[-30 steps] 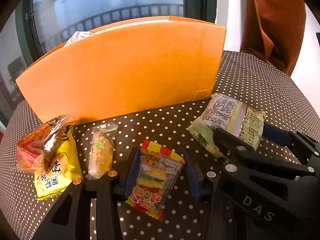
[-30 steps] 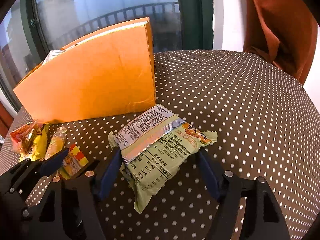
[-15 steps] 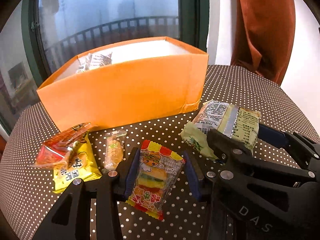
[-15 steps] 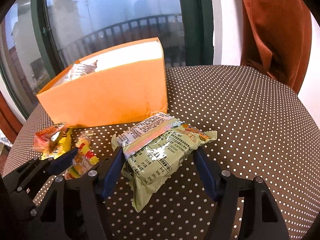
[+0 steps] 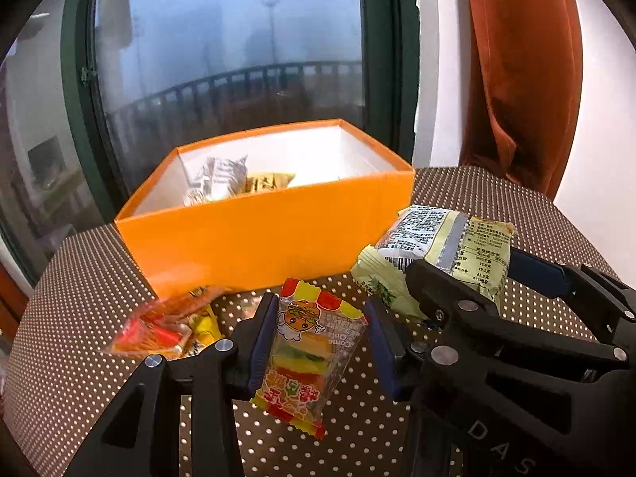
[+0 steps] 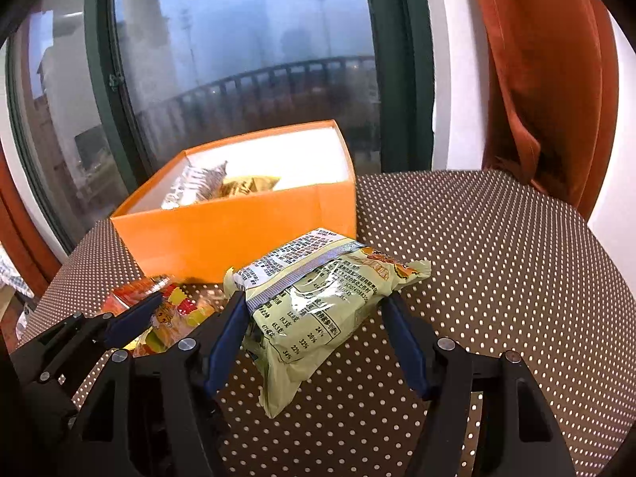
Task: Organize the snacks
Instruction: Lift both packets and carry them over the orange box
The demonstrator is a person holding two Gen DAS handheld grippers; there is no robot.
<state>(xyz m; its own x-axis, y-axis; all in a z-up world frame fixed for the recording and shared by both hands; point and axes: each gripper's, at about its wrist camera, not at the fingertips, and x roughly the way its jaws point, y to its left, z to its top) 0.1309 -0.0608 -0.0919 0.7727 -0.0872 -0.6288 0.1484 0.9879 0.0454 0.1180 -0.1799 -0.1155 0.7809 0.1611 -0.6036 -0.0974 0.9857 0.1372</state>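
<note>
Left wrist view: burger gummy packet (image 5: 308, 351) pinched between the left gripper (image 5: 320, 344) pads, long axis running along the fingers, lifted off the table. Right gripper (image 6: 318, 336) clamped on the pale green snack bag (image 6: 322, 304), bag long axis also roughly along the fingers, sagging at the near end, held in the air. Orange box (image 5: 270, 234) sits straight ahead of both grippers and lower than the rim line needs, open top, white inside, silver packet (image 5: 216, 177) and yellow packet (image 5: 268, 183) already in its left half. Left gripper lines up nearer the box middle, right gripper nearer its right corner, so both loads likely go forward and over the near wall, right half looks free. Red and yellow packets (image 5: 167, 328) lie loose on the table beside the left gripper, just in front of the box. Brown polka-dot tablecloth (image 6: 497, 258), round table, window with balcony railing (image 5: 238, 91) behind, rust curtain (image 5: 520, 79) on the right
</note>
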